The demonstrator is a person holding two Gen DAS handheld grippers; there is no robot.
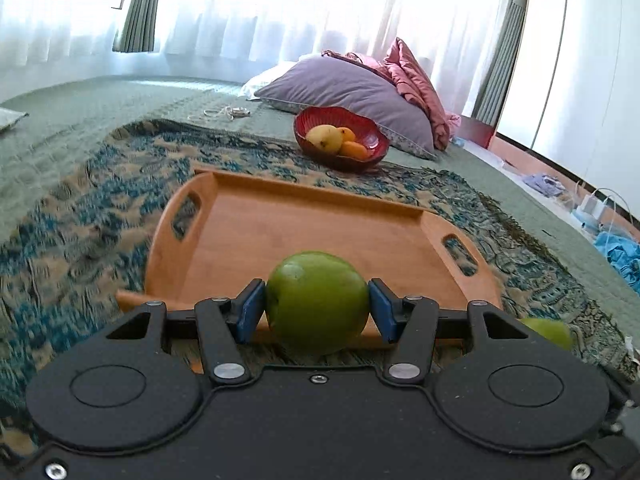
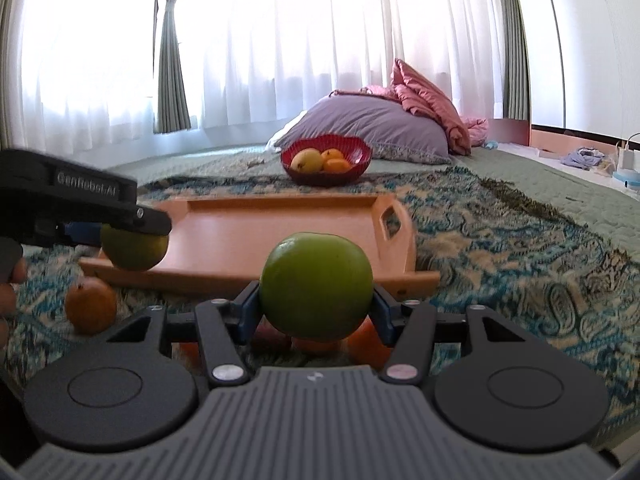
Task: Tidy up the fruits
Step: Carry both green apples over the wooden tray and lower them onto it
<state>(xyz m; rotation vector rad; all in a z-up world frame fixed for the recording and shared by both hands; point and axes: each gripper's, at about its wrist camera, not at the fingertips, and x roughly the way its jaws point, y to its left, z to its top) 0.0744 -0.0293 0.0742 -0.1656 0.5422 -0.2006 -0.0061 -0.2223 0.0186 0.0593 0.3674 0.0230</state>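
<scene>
My left gripper (image 1: pixel 316 308) is shut on a green round fruit (image 1: pixel 316 280), its blue pads (image 1: pixel 252 312) pressing both sides, just in front of the near rim of the wooden tray (image 1: pixel 304 232). My right gripper (image 2: pixel 316 312) is shut on a second green fruit (image 2: pixel 316 280), held above the patterned blanket. In the right wrist view, the left gripper (image 2: pixel 136 232) with its fruit (image 2: pixel 134 254) hovers over the tray's (image 2: pixel 280 236) near left corner. A red bowl (image 2: pixel 358 160) beyond the tray holds a yellow fruit (image 2: pixel 306 160) and oranges (image 2: pixel 336 165).
An orange fruit (image 2: pixel 90 308) lies on the blanket (image 2: pixel 500 248) at the left, and more orange fruits (image 2: pixel 366 344) sit under the right gripper. A person's fingers (image 2: pixel 12 280) show at the left edge. Pillows (image 2: pixel 380 124) lie behind the bowl. Clutter and cables (image 1: pixel 592 208) line the bed's right side.
</scene>
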